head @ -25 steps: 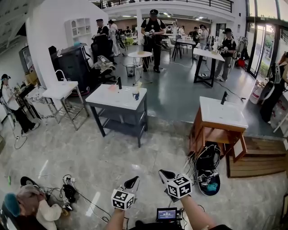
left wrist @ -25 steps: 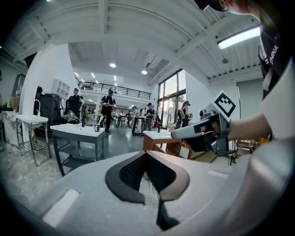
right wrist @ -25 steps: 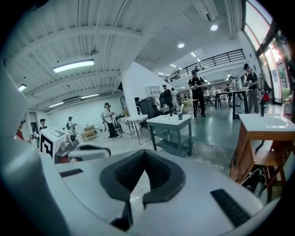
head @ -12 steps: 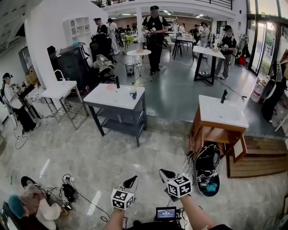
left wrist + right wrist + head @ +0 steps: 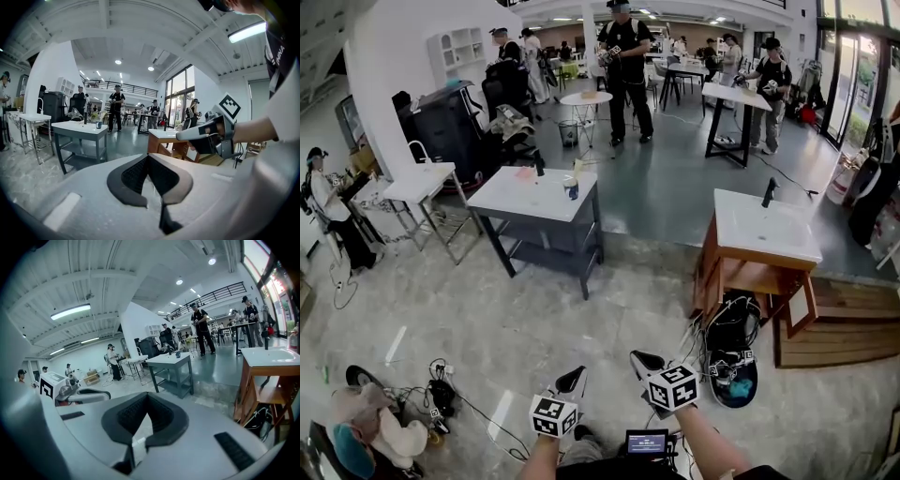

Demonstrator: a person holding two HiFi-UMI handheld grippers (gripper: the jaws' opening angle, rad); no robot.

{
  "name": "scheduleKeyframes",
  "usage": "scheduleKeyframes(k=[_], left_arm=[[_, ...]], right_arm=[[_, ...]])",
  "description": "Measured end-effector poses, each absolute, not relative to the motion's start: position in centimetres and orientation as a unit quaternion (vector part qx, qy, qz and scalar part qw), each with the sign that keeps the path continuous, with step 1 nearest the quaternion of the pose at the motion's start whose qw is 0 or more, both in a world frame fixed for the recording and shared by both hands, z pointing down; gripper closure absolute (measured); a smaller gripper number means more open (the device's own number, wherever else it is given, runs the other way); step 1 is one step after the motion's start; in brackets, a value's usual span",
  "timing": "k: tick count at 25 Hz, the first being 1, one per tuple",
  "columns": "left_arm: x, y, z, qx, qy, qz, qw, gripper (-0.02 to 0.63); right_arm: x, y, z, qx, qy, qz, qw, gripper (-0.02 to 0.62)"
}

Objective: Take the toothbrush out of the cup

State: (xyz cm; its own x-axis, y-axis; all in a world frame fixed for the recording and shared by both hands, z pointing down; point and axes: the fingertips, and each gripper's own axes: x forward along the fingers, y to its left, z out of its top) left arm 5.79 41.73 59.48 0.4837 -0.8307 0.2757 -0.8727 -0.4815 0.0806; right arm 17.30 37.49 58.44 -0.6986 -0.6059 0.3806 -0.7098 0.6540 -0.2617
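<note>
Grippers come first: left gripper (image 5: 574, 379) and right gripper (image 5: 646, 364) hang low over the floor, both with jaws pressed together on nothing. Well ahead on the worktop (image 5: 523, 201) stands the cup (image 5: 570, 189), toothbrush (image 5: 577, 170) apparently upright inside. Nothing looks done yet; approach, grasp and lift all remain.

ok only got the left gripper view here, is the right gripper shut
Observer: Yes. Its own view shows the right gripper with jaws together and nothing between them.
Operator: brush in the cup? too tiny here
Observer: Head view shows a pale toothbrush standing up out of the cup, toward the right side of the table.
Operator: anything on the floor near us
Observer: Cables and a seated person are low on the left in head view, off the straight line to the table.
</note>
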Motion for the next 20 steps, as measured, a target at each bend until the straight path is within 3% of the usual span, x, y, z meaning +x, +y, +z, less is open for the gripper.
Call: scheduleKeyframes(k=[11,20], left_arm=[[5.3,33.2,61.2,0.865,-0.477,0.111,0.108,0.595],[-0.6,22.4,60.5,0.876,-0.456,0.116,0.106,0.595]], right_arm=[[16.6,29.6,59.7,0.380,-0.891,0.206,0.142,0.586],[11.2,19.2,58.4,0.405,-0.880,0.204,0.145,0.586]])
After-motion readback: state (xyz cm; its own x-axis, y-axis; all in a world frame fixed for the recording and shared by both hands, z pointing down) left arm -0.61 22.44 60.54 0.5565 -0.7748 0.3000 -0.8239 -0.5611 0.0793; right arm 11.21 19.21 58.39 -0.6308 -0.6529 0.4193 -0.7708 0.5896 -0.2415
